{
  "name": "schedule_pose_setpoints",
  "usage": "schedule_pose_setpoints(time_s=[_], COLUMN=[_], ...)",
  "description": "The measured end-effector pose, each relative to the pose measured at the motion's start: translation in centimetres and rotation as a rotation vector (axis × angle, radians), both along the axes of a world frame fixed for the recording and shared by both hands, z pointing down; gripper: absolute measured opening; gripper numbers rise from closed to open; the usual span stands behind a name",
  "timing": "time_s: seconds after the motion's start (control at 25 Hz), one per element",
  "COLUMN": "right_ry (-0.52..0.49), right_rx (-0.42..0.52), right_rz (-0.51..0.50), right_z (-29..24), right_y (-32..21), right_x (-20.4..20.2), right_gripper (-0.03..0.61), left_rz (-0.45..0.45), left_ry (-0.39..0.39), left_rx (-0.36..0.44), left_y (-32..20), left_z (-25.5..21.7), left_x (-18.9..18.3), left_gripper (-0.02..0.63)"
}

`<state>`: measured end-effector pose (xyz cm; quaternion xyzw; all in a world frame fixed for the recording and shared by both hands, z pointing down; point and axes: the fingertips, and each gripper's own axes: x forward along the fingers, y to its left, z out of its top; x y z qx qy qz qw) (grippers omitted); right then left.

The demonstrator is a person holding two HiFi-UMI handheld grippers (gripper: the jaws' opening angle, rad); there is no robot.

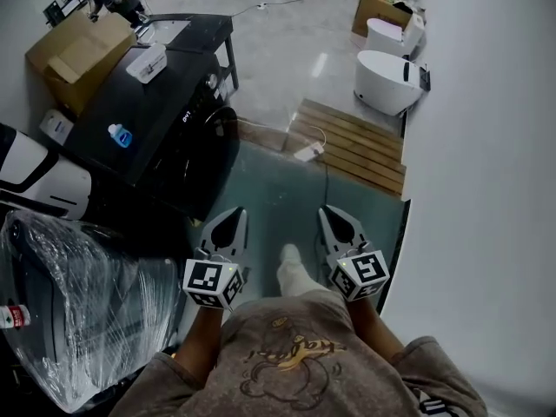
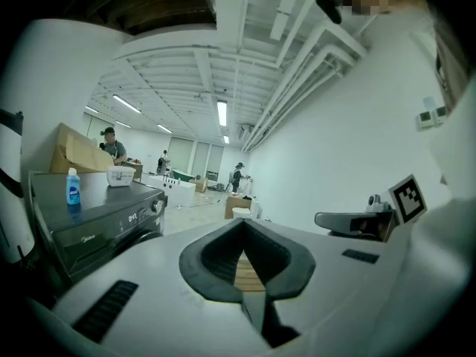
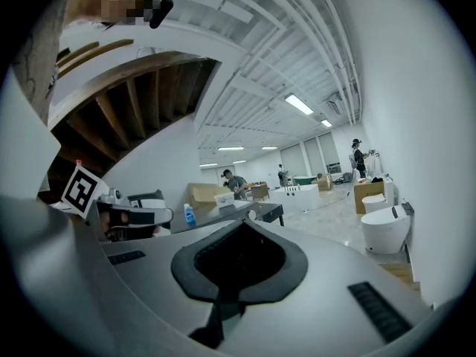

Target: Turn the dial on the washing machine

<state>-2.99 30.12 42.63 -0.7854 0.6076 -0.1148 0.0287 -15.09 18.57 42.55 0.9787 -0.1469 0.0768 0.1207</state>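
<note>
the left gripper (image 1: pixel 234 217) has its jaws pressed together, tips meeting, with nothing pinched between them; only the hollow inside the dark pads (image 2: pixel 210 262) leaves a gap. the right gripper (image 1: pixel 334 217) is the same, jaws closed on nothing. both are held out side by side above the greenish floor (image 1: pixel 287 207), touching nothing. the black washing machine (image 1: pixel 165 146) stands ahead and to the left, apart from both grippers. its dial (image 1: pixel 211 82) sits on the front control panel, at the end farthest from the person. a blue bottle (image 1: pixel 120 135) and a white box (image 1: pixel 146 62) rest on its top.
</note>
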Motion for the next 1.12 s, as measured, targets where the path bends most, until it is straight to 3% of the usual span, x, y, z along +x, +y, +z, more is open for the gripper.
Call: schedule_pose_setpoints(time_s=[0.2, 0.4, 0.72, 1.12], right_ry=[-0.014, -0.016, -0.026, -0.031], right_rx=[0.002, -0.007, -0.016, -0.012], right_rz=[-0.066, -0.143, -0.243, -0.288], right_z=[-0.8, 0.0, 0.8, 0.8], right_y=[-4.5, -8.6, -16.2, -27.5], right_x=[5.5, 9.1, 11.1, 14.6], right_gripper=[0.0, 0.0, 0.0, 0.0], left_rz=[-0.066, -0.138, -0.207, -0.207], left_ry=[0.008, 0.01, -0.015, -0.022], left_rx=[0.009, 0.008, -0.007, -0.017], left_y=[-3.9, -7.3, -13.2, -23.2], left_z=[-1.0, -1.0, 0.2, 0.4], left_x=[5.2, 8.0, 9.9, 14.4], left_gripper=[0.0, 0.0, 0.0, 0.0])
